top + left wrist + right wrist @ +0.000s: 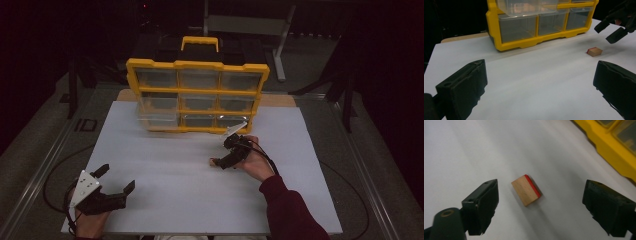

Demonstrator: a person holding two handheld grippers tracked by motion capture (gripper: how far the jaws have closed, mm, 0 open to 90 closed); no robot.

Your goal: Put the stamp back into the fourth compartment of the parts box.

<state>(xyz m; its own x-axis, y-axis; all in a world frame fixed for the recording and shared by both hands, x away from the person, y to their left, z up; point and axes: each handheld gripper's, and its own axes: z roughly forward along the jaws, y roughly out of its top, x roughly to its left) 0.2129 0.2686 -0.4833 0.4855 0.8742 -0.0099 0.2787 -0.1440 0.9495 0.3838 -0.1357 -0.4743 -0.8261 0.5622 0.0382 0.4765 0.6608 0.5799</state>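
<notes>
A small wooden block [526,190] with one red edge lies flat on the white board [170,200], in front of the yellow organizer [197,64]. My right gripper [541,186] hovers just above the block, jaws wide apart on either side and touching nothing. In the high view that right gripper [226,154] points left and down at the block [215,162]. My left gripper [117,178] rests at the board's near left corner, open and empty. From the left gripper view, the block [594,51] and the right gripper [607,32] sit far right.
The organizer [524,43] stands upright at the board's far edge, with rows of clear drawers. One left-hand drawer [159,114] is pulled partly out. Behind it sits a black case with a yellow handle [200,42]. Dark floor and metal table legs surround the board.
</notes>
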